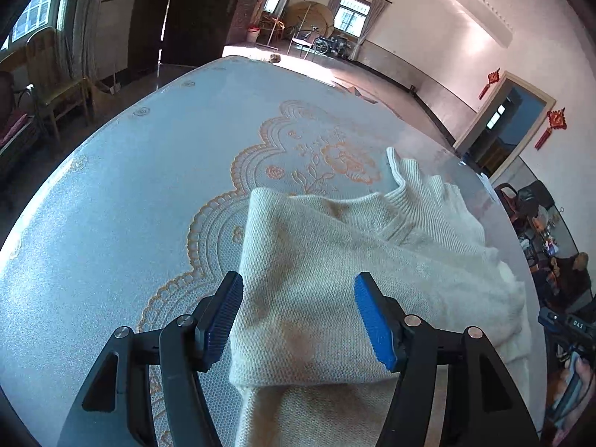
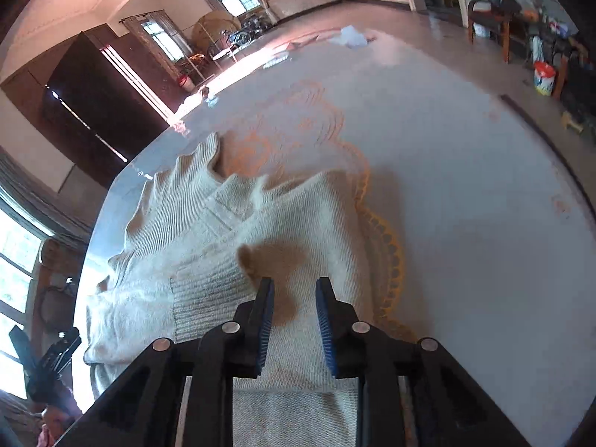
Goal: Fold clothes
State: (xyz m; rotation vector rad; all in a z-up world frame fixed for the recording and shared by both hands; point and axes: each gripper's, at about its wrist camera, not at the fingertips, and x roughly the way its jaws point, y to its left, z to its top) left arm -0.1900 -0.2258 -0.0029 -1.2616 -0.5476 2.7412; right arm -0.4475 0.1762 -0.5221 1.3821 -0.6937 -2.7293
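A cream knit sweater (image 1: 335, 260) lies partly folded on a table covered with a pale cloth (image 1: 149, 186) printed with orange lace. Its ribbed collar (image 1: 402, 182) points toward the far side. My left gripper (image 1: 300, 318) hovers over a folded layer near the sweater's near end. Its blue pads (image 1: 223, 316) stand wide apart on either side of the fold and do not press on it. In the right wrist view the sweater (image 2: 223, 242) fills the left half of the cloth (image 2: 465, 205). My right gripper (image 2: 294, 322) is above the knit with a narrow gap and nothing between its pads.
The table's curved edge (image 1: 56, 186) runs along the left, with wooden chairs (image 1: 56, 85) beyond it. A dark cabinet (image 2: 97, 104) stands behind the table. More chairs and clutter (image 2: 521, 18) line the right wall. Bare cloth (image 2: 484, 260) lies right of the sweater.
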